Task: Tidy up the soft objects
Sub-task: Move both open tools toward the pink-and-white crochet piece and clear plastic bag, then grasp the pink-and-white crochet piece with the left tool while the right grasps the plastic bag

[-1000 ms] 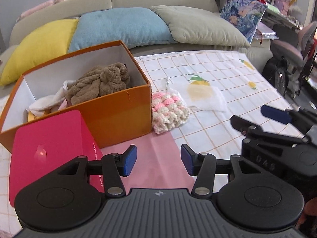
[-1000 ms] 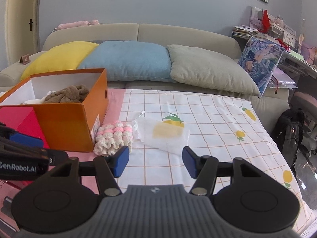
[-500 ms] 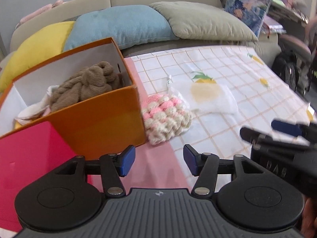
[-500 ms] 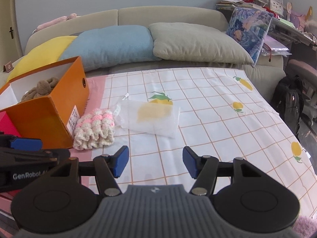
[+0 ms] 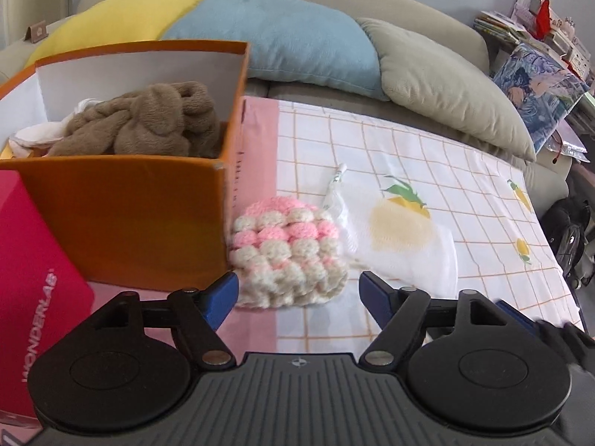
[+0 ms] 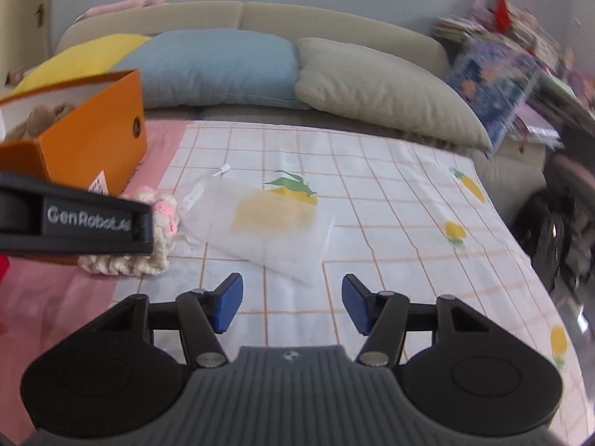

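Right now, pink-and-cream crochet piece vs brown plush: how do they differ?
Place: the brown plush sits inside the orange box; the crochet piece lies on the tablecloth outside it, against the box's corner.
Look: the plush is one plain brown, fuzzy and knotted; the crochet piece is bobbled in pink and cream.
Pose: the plush is heaped; the crochet piece lies flat.
Shared: both are soft, and neither is gripped; the left claw is open just before the crochet piece.

Sofa cushions (image 5: pixel 282 41), red box (image 5: pixel 33 282)

Crocheted pad (image 5: pixel 288 256) beside orange box (image 5: pixel 122 219)
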Motion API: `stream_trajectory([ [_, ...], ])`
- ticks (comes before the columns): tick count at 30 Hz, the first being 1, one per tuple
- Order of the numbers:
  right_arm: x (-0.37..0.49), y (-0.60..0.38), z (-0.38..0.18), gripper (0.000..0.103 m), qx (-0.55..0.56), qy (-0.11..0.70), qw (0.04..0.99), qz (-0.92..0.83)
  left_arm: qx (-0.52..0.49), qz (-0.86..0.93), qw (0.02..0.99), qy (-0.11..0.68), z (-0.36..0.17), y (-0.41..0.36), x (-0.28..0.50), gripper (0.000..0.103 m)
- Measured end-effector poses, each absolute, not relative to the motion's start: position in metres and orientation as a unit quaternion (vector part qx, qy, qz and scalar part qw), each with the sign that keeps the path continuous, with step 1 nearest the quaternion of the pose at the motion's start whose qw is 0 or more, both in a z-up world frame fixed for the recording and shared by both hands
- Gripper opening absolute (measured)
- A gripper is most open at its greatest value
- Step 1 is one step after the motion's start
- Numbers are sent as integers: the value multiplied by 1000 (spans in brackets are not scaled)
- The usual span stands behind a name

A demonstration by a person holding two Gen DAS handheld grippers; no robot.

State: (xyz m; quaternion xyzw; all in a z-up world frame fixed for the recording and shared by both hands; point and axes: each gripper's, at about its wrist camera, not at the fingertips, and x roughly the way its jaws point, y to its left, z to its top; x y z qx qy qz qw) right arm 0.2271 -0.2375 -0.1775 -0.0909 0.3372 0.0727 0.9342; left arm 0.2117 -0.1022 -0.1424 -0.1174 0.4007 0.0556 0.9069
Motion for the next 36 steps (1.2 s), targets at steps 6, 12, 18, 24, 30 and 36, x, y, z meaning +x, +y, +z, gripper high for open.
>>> stream_trajectory([
  [6,252,-232,-195,58,-148,317,931,102,-115,79,899,415,-151,-105,222,89],
  [12,267,-242,-200,58,-126,324,931,111,-113,87,899,413,-155,-107,227,92],
  [18,274,-242,-206,57,-113,332,928,128,-103,106,897,416,-161,-114,237,95],
  [24,277,-244,-207,32,-98,332,927,144,-87,121,892,426,-164,-119,243,96],
  [30,273,-237,-207,7,-123,329,923,156,-73,102,892,434,-166,-118,243,68],
  [36,275,-239,-205,0,-113,336,923,146,-57,60,894,439,-160,-114,236,40],
])
